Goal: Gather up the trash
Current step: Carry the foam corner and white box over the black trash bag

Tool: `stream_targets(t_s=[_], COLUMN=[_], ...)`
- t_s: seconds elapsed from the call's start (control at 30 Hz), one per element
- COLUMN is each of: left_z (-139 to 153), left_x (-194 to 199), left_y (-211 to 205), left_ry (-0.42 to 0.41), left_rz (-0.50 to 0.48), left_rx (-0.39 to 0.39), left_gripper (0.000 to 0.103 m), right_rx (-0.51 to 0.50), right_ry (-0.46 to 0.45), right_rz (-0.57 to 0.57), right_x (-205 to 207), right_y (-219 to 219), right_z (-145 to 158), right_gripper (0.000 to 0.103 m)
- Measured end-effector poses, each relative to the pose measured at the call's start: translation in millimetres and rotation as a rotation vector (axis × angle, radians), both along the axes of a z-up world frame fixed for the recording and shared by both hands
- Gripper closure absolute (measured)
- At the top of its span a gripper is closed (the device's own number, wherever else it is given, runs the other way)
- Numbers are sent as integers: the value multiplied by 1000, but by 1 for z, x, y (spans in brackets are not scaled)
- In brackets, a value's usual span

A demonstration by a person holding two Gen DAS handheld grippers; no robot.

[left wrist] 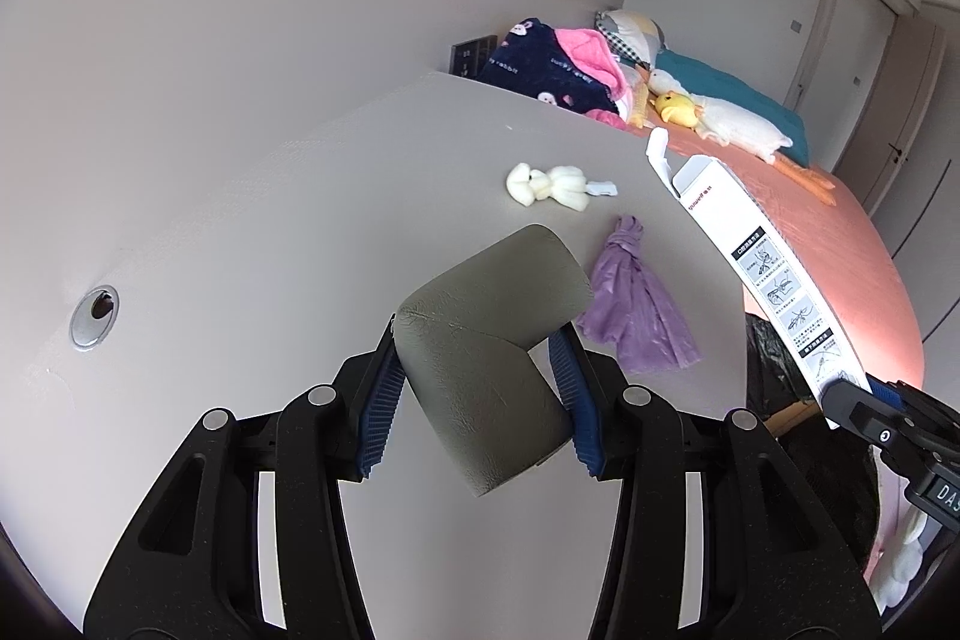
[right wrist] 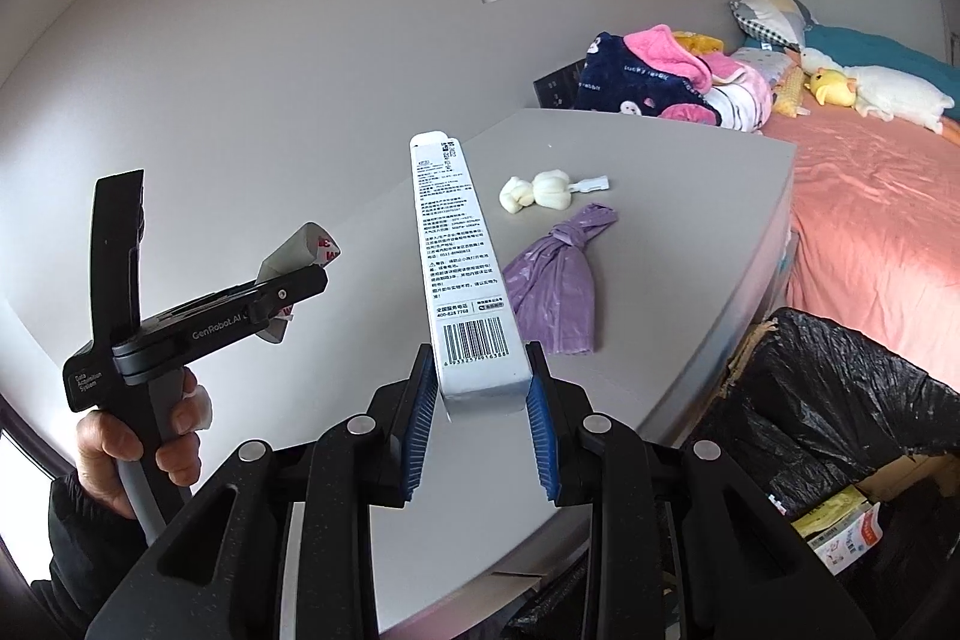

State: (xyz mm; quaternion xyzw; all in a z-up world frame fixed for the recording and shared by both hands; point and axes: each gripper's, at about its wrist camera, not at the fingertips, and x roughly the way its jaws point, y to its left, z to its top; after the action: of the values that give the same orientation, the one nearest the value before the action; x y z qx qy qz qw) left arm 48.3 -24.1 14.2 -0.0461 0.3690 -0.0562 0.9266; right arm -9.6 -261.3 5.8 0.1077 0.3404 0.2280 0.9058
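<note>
My left gripper (left wrist: 477, 370) is shut on a grey L-shaped corner guard (left wrist: 486, 334) and holds it above the grey desk (left wrist: 270, 232); it also shows in the right wrist view (right wrist: 288, 292) at the left. My right gripper (right wrist: 480, 400) is shut on the end of a long white carton (right wrist: 462, 268) and holds it up over the desk; the carton shows at the right of the left wrist view (left wrist: 768, 280). A knotted purple plastic bag (left wrist: 636, 304) (right wrist: 558, 286) and a white foam wad (left wrist: 552, 184) (right wrist: 537, 193) lie on the desk.
A bin lined with a black bag (right wrist: 828, 400) stands by the desk's right edge, with packaging inside. A bed (right wrist: 876, 196) with blankets and plush toys lies beyond. The desk has a cable hole (left wrist: 95, 316) at the left near the wall.
</note>
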Motion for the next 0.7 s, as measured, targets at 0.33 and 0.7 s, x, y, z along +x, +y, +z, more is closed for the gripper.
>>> stream_targets(t_s=[0.33,0.7], left_z=[0,-6], left_x=[-12,-25], left_y=[-41,-73], left_ry=[-8,4], left_rz=[-87,-162], left_rx=[-5,-20], left_gripper=[56,56], right_rx=[-3,-19], right_ry=[-15,-22], right_rz=[-84,-154], right_x=[-27,-48], right_y=[-35,-63], right_z=[1,-1], right_gripper=[72,72])
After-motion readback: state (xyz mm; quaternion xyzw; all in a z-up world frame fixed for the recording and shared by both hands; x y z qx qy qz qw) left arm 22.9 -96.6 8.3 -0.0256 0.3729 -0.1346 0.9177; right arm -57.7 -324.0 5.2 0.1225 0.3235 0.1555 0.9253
